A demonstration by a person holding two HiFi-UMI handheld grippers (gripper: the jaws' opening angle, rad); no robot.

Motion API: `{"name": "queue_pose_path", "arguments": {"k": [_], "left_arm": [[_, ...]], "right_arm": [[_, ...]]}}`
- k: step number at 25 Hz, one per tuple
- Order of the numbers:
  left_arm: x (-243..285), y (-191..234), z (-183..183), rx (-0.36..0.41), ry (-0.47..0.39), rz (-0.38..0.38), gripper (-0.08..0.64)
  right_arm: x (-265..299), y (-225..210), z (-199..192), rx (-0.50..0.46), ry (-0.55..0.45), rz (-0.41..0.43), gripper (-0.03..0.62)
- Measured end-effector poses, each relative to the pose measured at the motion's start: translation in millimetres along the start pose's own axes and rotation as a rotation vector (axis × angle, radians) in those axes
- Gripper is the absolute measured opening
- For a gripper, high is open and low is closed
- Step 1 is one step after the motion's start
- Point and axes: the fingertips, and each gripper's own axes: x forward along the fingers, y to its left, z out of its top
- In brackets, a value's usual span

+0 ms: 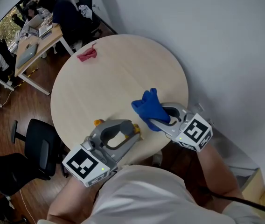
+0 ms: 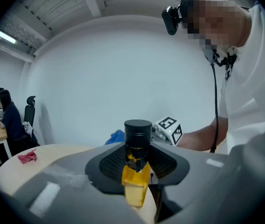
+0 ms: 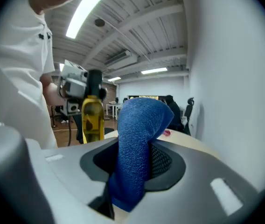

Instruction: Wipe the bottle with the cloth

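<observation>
A yellow bottle with a black cap stands between the jaws of my left gripper, which is shut on it. From above the bottle is mostly hidden under that left gripper, near the table's front edge. My right gripper is shut on a blue cloth that sticks up out of its jaws. Seen from the head, the blue cloth and right gripper are just right of the bottle, a small gap apart. In the right gripper view the bottle is to the left.
A crumpled red cloth lies at the far left of the round wooden table. A white wall runs close on the right. Desks, chairs and seated people are beyond the table at upper left.
</observation>
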Motion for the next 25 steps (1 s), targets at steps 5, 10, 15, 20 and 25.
{"name": "queue_pose_path", "arguments": {"k": [5, 10, 15, 20, 25], "left_arm": [[-3, -14, 5, 0.004, -0.024, -0.040, 0.149], [-12, -14, 11, 0.002, -0.042, -0.037, 0.149], [-11, -9, 14, 0.004, -0.040, -0.024, 0.149], [-13, -10, 18, 0.004, -0.048, -0.023, 0.149], [-12, -6, 22, 0.000, -0.055, -0.027, 0.149]], "right_arm": [[-3, 38, 56, -0.151, -0.107, 0.189, 0.153], [16, 48, 20, -0.091, -0.024, 0.240, 0.153], [32, 51, -22, -0.010, 0.039, 0.255, 0.153], [45, 57, -61, 0.092, 0.062, 0.246, 0.153], [51, 71, -87, 0.169, 0.107, 0.254, 0.153]]}}
